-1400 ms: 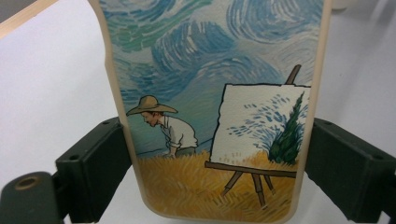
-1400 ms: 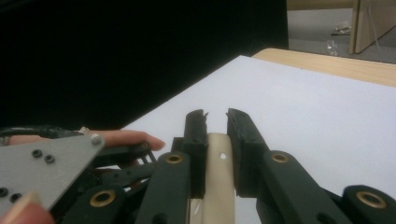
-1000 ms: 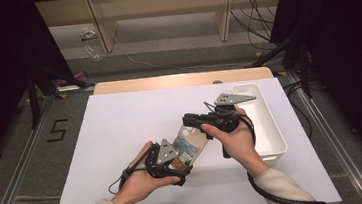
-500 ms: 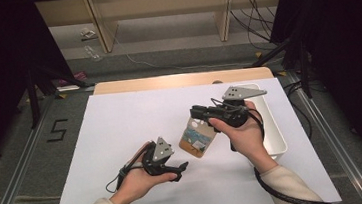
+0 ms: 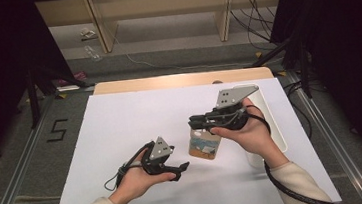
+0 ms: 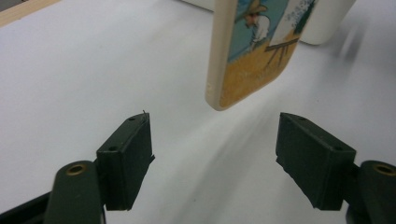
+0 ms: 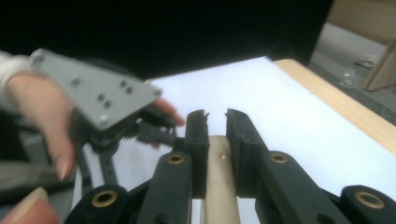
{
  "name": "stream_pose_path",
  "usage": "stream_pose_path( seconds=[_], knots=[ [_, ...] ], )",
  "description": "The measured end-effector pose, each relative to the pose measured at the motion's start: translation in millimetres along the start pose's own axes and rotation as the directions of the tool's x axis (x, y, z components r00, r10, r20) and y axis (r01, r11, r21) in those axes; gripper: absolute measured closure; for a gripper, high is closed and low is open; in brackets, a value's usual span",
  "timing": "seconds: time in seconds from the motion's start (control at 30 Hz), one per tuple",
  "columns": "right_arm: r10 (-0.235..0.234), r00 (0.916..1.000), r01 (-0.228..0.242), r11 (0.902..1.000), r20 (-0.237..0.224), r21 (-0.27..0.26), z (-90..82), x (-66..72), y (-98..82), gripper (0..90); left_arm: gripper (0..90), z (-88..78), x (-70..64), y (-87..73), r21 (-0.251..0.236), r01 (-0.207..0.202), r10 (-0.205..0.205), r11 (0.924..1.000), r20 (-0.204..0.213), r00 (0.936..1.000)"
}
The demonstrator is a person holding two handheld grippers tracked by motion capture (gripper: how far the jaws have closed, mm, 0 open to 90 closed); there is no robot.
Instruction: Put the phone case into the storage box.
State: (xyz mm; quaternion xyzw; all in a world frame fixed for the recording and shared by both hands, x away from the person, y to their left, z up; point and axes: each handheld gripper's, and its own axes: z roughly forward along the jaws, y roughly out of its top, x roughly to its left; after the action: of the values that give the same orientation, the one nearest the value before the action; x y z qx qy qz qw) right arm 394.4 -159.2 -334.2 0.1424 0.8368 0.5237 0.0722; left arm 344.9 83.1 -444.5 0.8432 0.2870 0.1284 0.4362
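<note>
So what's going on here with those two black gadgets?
A person holds a gripper in each hand over a white table. The right gripper has its fingers clamped on the top edge of a small picture board, lifted off the table. The left gripper, its fingers apart with nothing between them, has just been closing a little.

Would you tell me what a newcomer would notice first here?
The picture-printed wooden board hangs above the white table, clamped at its top edge by the right tool. Beside it, lower left, the left tool stands open with nothing between its jaws.
</note>
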Motion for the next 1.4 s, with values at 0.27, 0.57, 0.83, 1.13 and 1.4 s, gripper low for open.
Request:
stream_pose_path(
  seconds=[0.27, 0.57, 0.83, 1.13, 1.4],
  knots=[
    [-0.014, 0.9996, 0.015, 0.9995, -0.026, 0.026, 3.1, 2.7, 0.3, 79.8, 27.9, 0.9, -0.2, -0.6, 0.01, -0.007, 0.007, 0.9999, 0.01, 0.9999],
    [-0.01, 0.9994, 0.011, 0.9996, -0.033, 0.026, 4.2, 4.0, 0.5, 79.9, 29.3, 1.4, 0.9, -0.1, 0.0, 0.002, -0.002, 1.0, 0.012, 0.9999],
    [-0.014, 0.9986, 0.015, 0.9996, -0.051, 0.025, 6.7, 7.3, 2.0, 79.9, 31.0, 2.4, -1.2, 0.2, -0.011, -0.004, 0.005, 0.9999, 0.035, 0.9994],
    [-0.008, 0.9974, 0.01, 0.9997, -0.072, 0.023, 9.9, 10.2, 2.6, 79.9, 34.7, 4.0, -6.0, 2.4, -0.045, -0.031, 0.034, 0.9985, 0.081, 0.9962],
    [-0.006, 0.9966, 0.008, 0.9997, -0.083, 0.024, 13.1, 11.9, 2.2, 79.9, 45.3, 3.9, -5.5, 2.6, -0.053, -0.041, 0.046, 0.9978, 0.102, 0.9937]
  ],
)
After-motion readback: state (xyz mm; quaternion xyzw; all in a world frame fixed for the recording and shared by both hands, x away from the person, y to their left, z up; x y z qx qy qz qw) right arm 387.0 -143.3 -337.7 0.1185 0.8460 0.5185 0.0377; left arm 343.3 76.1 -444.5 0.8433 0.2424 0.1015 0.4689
